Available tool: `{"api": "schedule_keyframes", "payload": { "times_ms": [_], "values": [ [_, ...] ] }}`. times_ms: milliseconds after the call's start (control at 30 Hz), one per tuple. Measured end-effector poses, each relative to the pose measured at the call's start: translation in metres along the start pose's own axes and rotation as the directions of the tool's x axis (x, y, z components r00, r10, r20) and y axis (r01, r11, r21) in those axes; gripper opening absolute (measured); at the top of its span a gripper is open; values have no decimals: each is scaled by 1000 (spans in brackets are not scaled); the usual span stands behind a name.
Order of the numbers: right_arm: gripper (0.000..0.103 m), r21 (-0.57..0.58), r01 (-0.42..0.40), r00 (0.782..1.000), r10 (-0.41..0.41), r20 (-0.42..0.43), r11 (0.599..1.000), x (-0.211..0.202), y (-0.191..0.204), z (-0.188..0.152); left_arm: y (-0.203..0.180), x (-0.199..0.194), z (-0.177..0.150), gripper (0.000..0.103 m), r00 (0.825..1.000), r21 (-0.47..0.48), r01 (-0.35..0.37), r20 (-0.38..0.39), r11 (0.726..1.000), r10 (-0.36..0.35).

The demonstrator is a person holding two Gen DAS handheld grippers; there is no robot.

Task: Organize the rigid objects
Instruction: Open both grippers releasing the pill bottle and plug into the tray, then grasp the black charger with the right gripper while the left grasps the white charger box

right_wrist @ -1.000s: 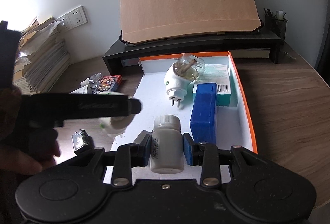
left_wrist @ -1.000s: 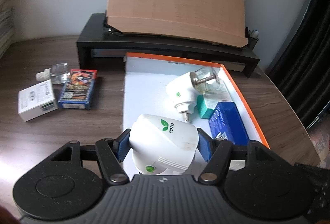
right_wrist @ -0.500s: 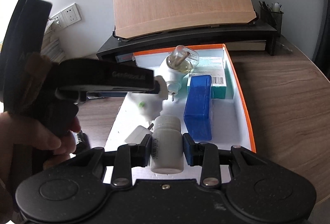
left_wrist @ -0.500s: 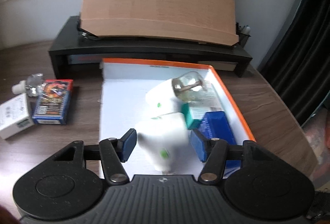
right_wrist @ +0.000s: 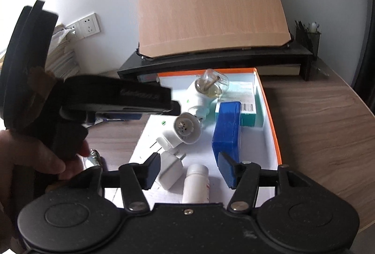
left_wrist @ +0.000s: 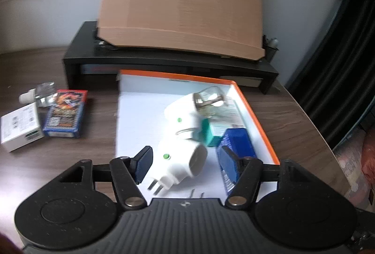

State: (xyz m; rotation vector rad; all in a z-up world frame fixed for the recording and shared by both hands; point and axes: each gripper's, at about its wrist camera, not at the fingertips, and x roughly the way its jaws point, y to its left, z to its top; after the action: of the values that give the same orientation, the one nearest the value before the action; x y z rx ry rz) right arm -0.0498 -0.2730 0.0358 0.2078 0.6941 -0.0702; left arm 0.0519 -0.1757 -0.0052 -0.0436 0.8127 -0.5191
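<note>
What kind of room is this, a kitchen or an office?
Most likely a home office or study: a wooden desk with a black monitor riser, a pen holder, and wall sockets beside stacked papers.

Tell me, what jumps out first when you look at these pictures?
The white tray with the orange rim in the middle of the desk, holding a blue box, white plug-in devices and a small white bottle. Behind it, a big tan board leans on a black shelf.

Soft daylight from ten o'clock; fisheye bending at edges, motion blur throughout, dark corner vignetting
</note>
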Motion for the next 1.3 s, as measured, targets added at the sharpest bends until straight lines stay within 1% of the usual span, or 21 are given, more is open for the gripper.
{"api": "schedule_keyframes", "payload": {
  "times_ms": [200, 367, 533, 700, 1033, 1233, 1300],
  "values": [
    [72, -30, -18, 1000, 19, 22, 999, -5, 14, 1, 13, -18, -1, 70, 998, -25, -64, 9, 998, 64],
    [74, -57, -43, 999, 44, 27, 997, -5, 29, 4, 26, -33, -1, 76, 993, -39, -116, 24, 992, 117],
    [77, -89, -73, 997, 76, 27, 993, -1, 47, 7, 44, -49, -4, 78, 987, -70, -156, 39, 985, 159],
    [77, -115, -106, 994, 109, 19, 988, 5, 65, 11, 66, -64, -8, 79, 980, -106, -186, 47, 977, 192],
    [78, -173, -165, 986, 166, -8, 971, 21, 102, 15, 125, -87, -21, 80, 956, -201, -281, 27, 938, 292],
    [79, -178, -182, 983, 178, -39, 967, 34, 116, 13, 162, -95, -26, 82, 939, -252, -334, 2, 909, 345],
    [79, -178, -184, 983, 178, -50, 967, 38, 120, 11, 172, -94, -26, 83, 936, -256, -341, -6, 904, 351]
  ]
}}
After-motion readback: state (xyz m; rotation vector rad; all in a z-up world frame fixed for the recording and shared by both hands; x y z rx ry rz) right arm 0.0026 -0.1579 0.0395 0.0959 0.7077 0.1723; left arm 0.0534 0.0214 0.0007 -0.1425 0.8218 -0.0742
